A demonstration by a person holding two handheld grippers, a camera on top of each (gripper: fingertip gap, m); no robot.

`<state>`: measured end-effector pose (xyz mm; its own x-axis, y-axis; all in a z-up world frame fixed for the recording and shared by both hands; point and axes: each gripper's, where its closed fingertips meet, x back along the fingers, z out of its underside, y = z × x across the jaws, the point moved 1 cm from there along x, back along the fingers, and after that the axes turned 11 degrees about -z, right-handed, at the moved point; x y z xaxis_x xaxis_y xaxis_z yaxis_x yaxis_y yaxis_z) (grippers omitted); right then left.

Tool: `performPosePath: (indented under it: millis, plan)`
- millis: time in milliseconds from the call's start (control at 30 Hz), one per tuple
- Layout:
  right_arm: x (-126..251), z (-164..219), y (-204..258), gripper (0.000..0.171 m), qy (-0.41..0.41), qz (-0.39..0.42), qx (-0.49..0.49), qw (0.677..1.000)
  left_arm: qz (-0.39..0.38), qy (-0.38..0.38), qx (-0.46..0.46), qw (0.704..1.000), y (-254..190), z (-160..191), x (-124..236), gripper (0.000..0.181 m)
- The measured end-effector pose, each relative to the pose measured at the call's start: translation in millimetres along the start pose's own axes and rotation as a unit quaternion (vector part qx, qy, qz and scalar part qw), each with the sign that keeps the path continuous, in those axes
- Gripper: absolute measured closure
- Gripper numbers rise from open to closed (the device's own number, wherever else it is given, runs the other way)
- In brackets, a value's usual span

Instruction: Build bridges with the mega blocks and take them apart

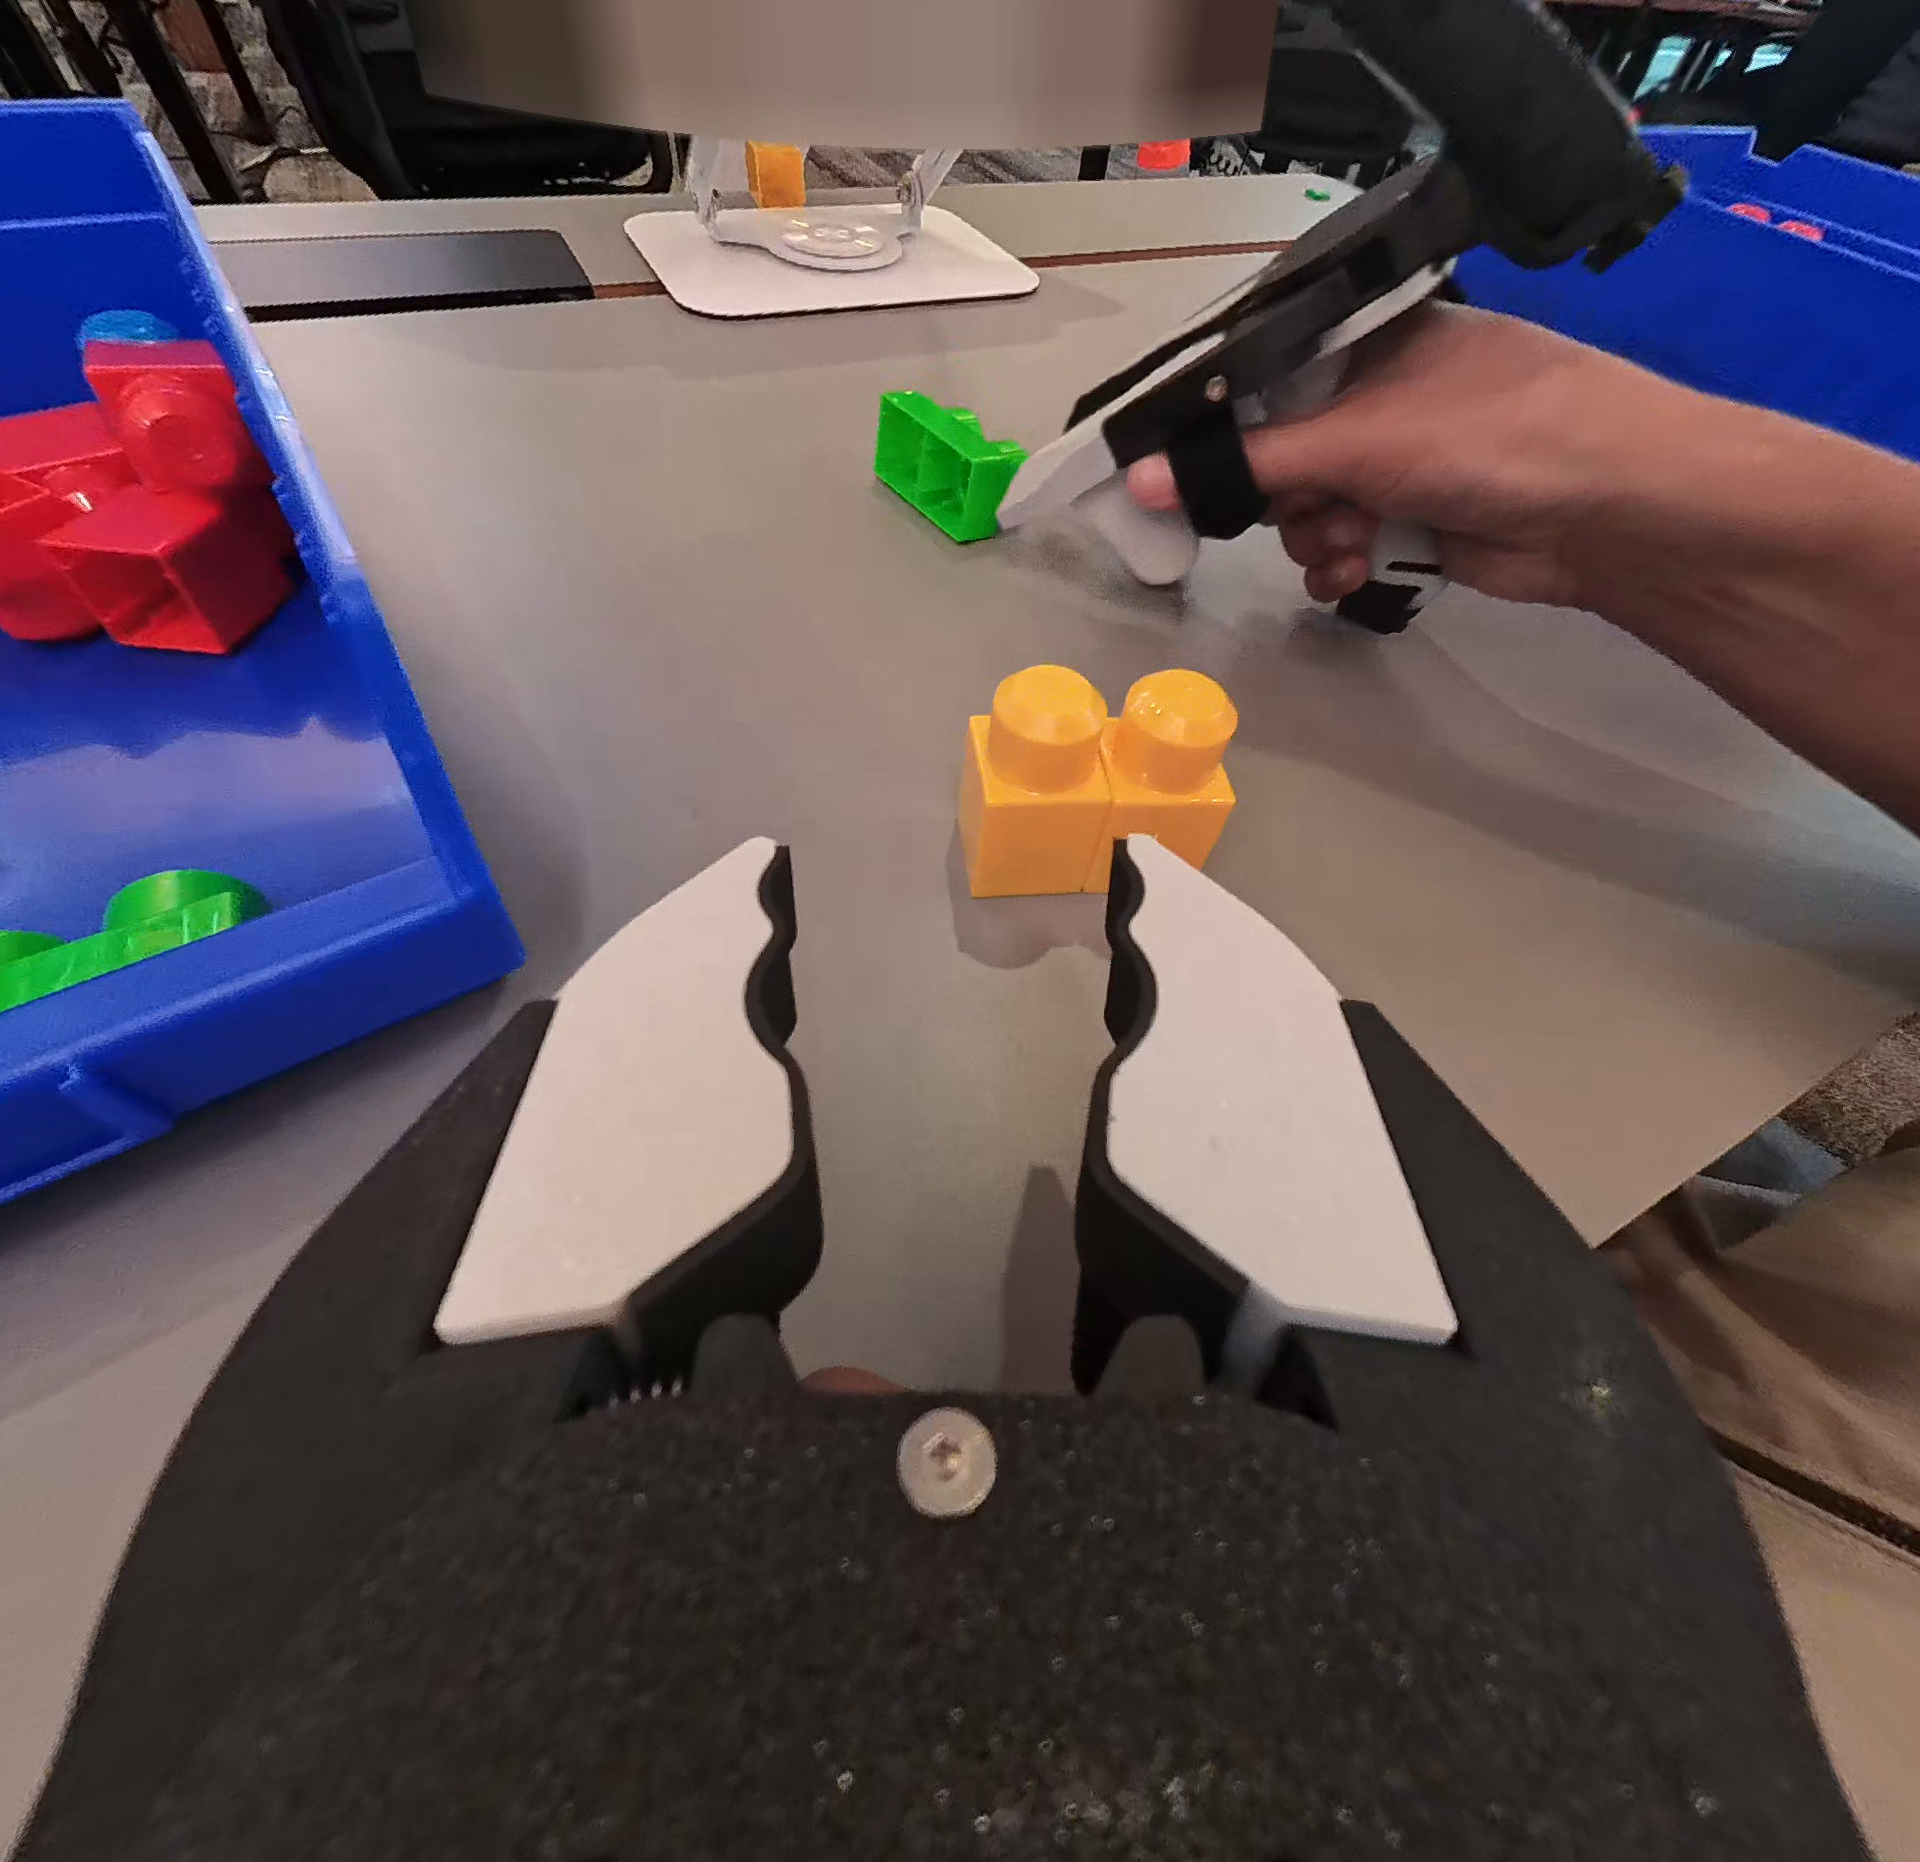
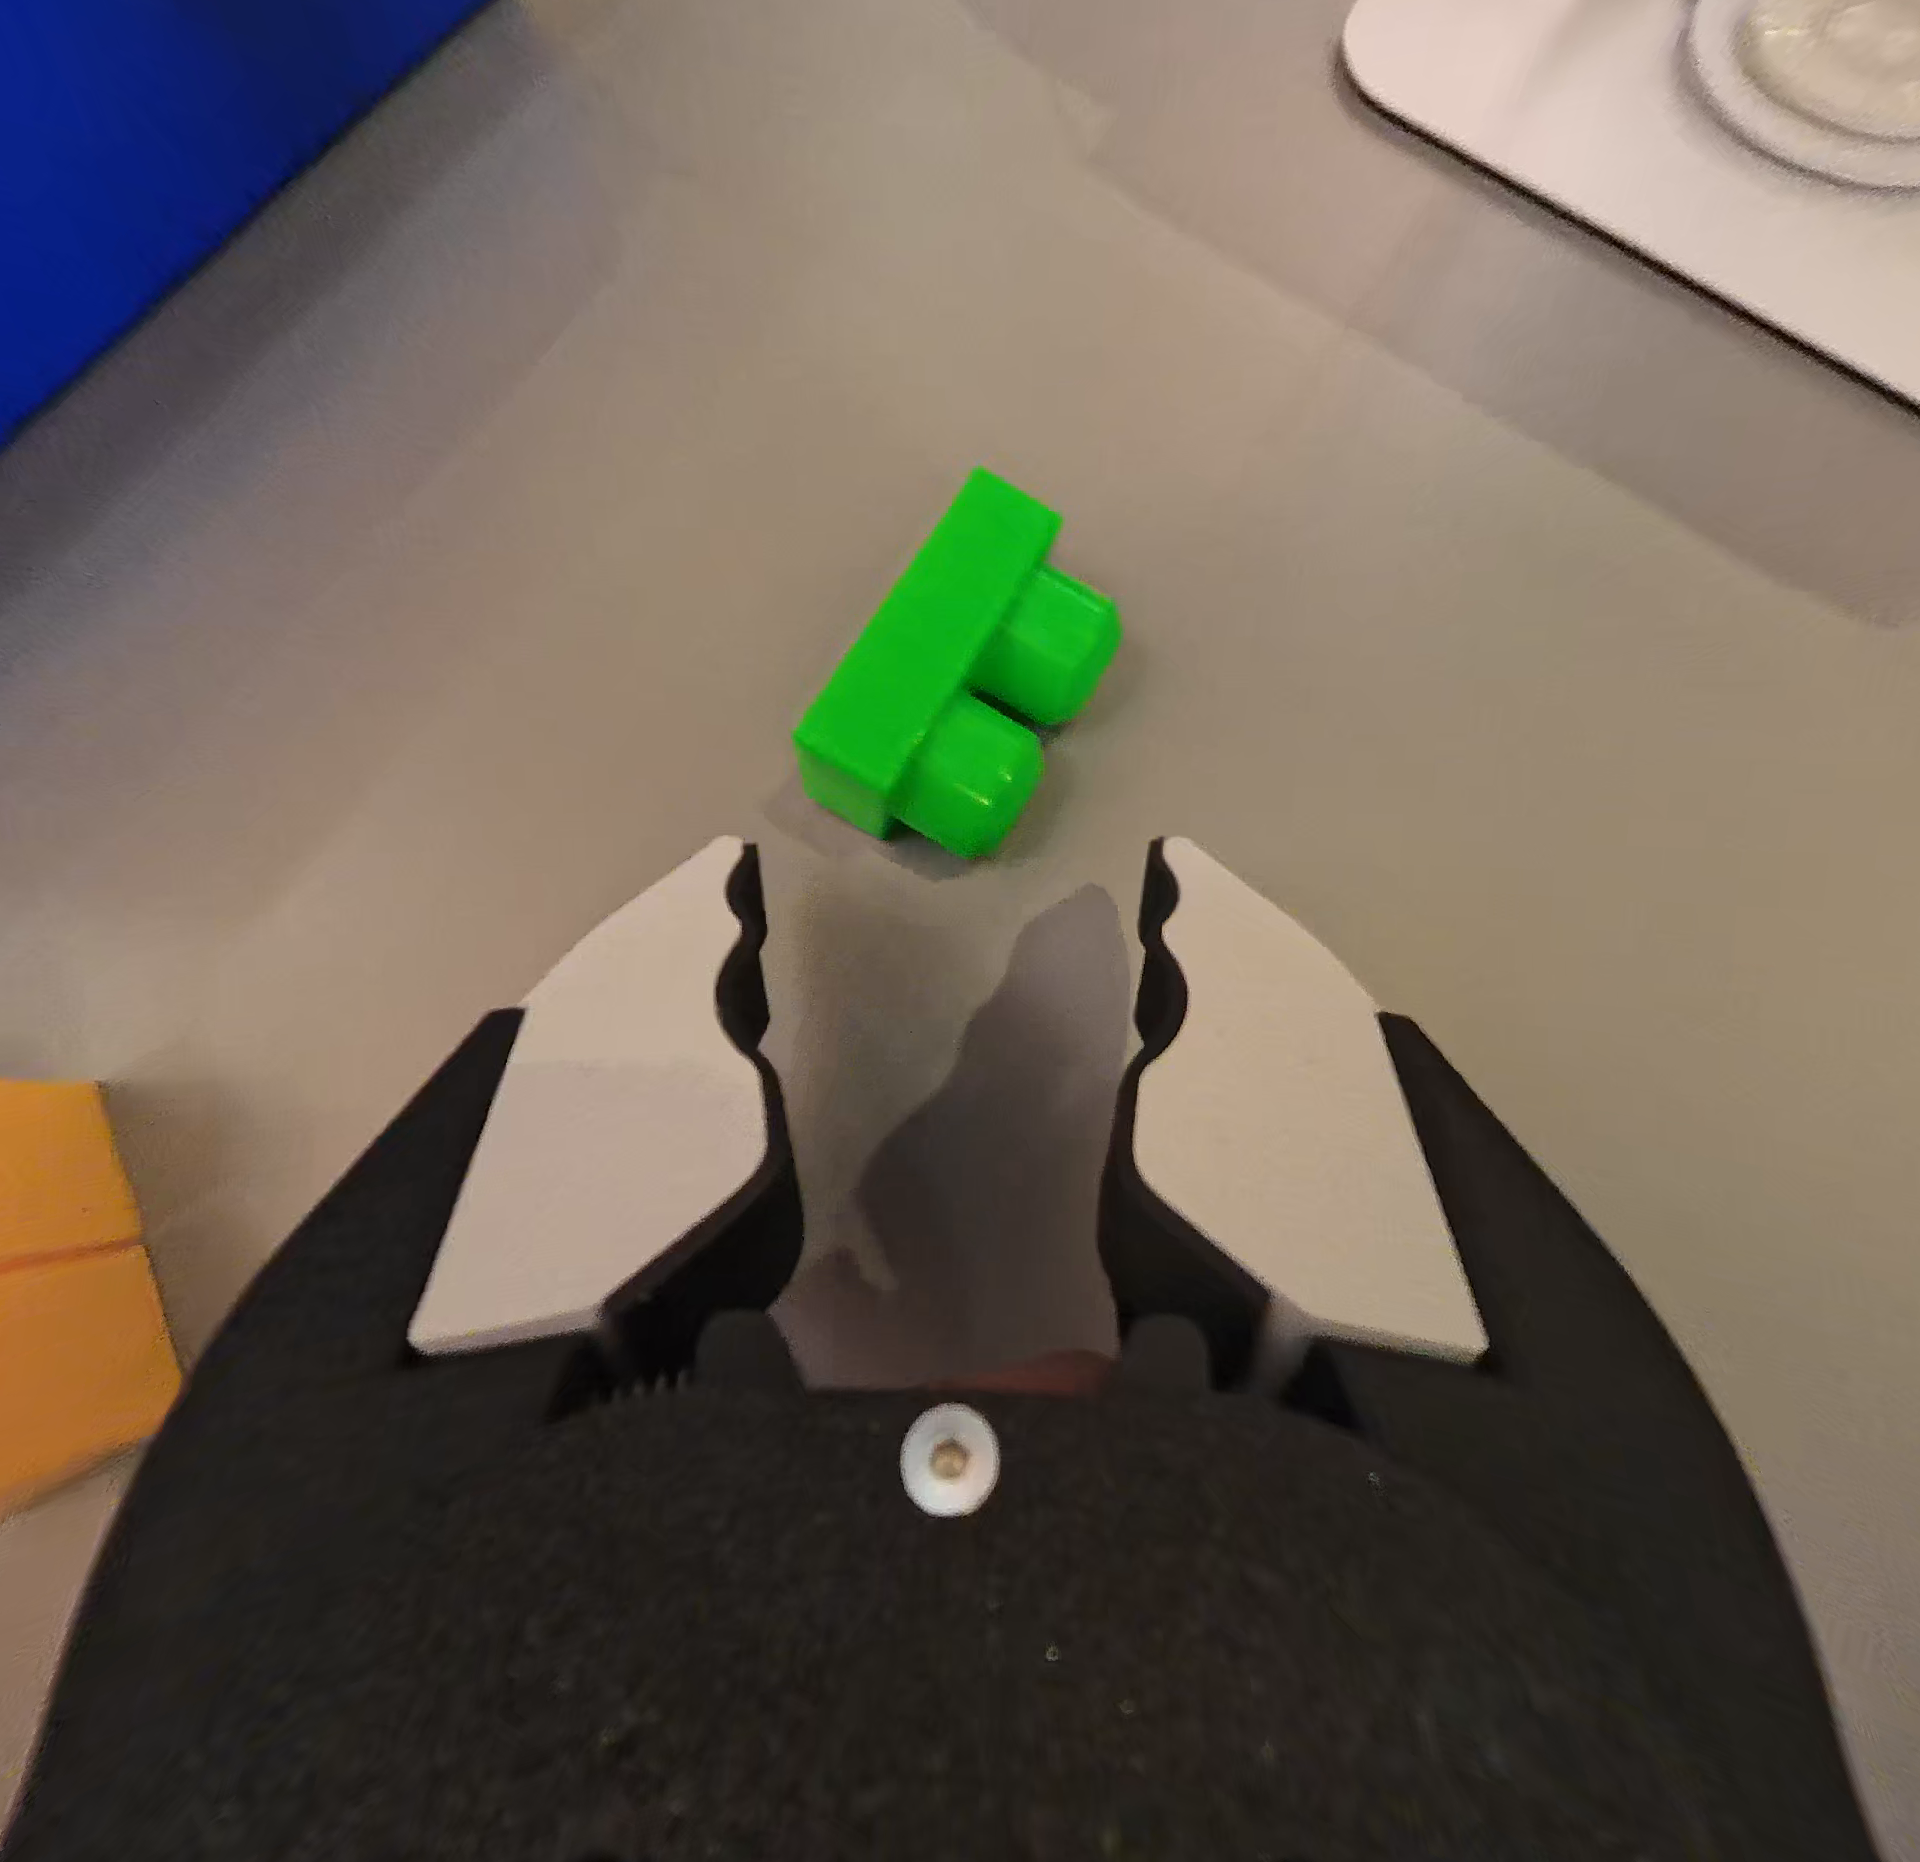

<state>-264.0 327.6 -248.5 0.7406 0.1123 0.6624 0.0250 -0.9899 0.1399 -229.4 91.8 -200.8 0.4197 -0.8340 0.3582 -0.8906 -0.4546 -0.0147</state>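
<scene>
Each of the two tools has a broad body of rough, grainy black material with one silver cross-head screw set in the middle near the front edge. The left tongs [image 1: 945, 851] and the right tongs [image 2: 945, 851] each have two flat, pale grey fingers [image 1: 644, 1095] that taper to blunt tips; their inner edges are lined with wavy black padding. Seen from the side, the right tool has a black upper housing, a pale grey trigger and a black strap looped round a finger of the person's hand [image 1: 1455, 482].
</scene>
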Motion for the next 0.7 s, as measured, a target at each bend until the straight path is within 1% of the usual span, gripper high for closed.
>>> performPosePath:
  millis: [100, 167, 233, 267, 333, 367, 533, 600, 700]
  plan:
    - [-11, -4, 1, 0.103, -0.007, -0.012, -0.029, 0.999, 0.002, 0.001, -0.001, 1.000, 0, 0, 1, 0.124]
    - [-17, -6, 1, 0.099, -0.004, -0.023, -0.047, 0.999, 0.003, 0.000, -0.001, 1.000, 0, 0, 1, 0.124]
    - [-21, -9, -2, 0.099, -0.001, -0.017, -0.052, 0.998, 0.007, 0.002, -0.002, 1.000, -1, 0, 1, 0.124]
    - [-23, -10, -3, 0.104, 0.000, -0.015, -0.052, 0.999, 0.009, 0.003, -0.003, 1.000, -1, 1, 1, 0.124]
    - [-26, -9, -2, 0.119, 0.011, -0.020, -0.050, 0.999, 0.011, 0.005, -0.005, 1.000, -2, 1, 1, 0.124]
    - [-26, -9, -1, 0.120, 0.011, -0.019, -0.044, 0.999, 0.011, 0.004, -0.006, 1.000, -2, 1, 1, 0.124]
    - [-13, -5, -5, 0.120, 0.036, 0.000, 0.027, 0.999, 0.009, 0.007, -0.001, 1.000, 2, 2, 1, 0.126]
    - [2, -1, -11, 0.120, 0.055, 0.019, 0.083, 0.995, 0.009, 0.008, 0.000, 1.000, 2, 3, 1, 0.126]
    - [30, 8, -21, 0.120, 0.090, 0.050, 0.168, 0.980, 0.009, 0.008, 0.001, 1.000, 3, 3, 1, 0.127]
